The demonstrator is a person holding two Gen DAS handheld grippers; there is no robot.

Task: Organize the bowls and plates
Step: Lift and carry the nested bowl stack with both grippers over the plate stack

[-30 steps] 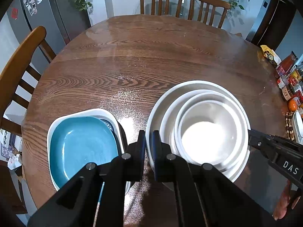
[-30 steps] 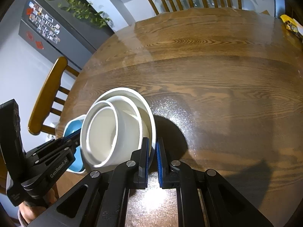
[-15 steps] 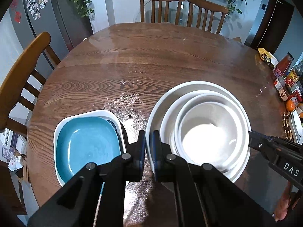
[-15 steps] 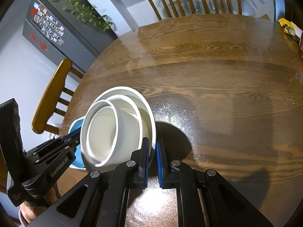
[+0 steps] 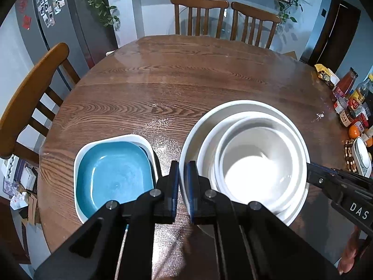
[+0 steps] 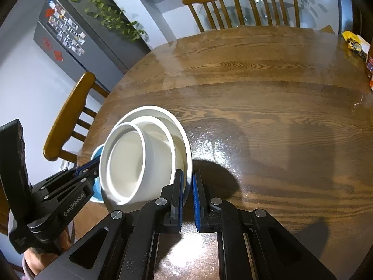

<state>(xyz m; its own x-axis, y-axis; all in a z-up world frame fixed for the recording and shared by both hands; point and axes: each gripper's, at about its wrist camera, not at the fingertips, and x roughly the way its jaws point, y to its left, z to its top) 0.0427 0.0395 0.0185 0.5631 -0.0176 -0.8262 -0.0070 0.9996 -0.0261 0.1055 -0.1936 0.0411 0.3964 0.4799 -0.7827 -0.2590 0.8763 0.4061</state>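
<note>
A stack of white bowls (image 5: 256, 163) hangs in the air above the round wooden table (image 5: 186, 81). My left gripper (image 5: 183, 186) is shut on the left rim of the largest bowl. My right gripper (image 6: 187, 198) is shut on its opposite rim; the stack (image 6: 139, 163) shows tilted in the right wrist view. A blue square plate (image 5: 114, 170) lies inside a white square plate (image 5: 79, 158) on the table, to the left of the stack and below it.
Wooden chairs stand at the far side (image 5: 200, 16) and at the left (image 5: 30, 88). Sauce bottles and jars (image 5: 349, 102) crowd the table's right edge. A dark fridge (image 6: 77, 37) stands behind on the left.
Both grippers have risen with the bowl stack; the table and the square plates look smaller and farther below. The grip on the rim is unchanged.
</note>
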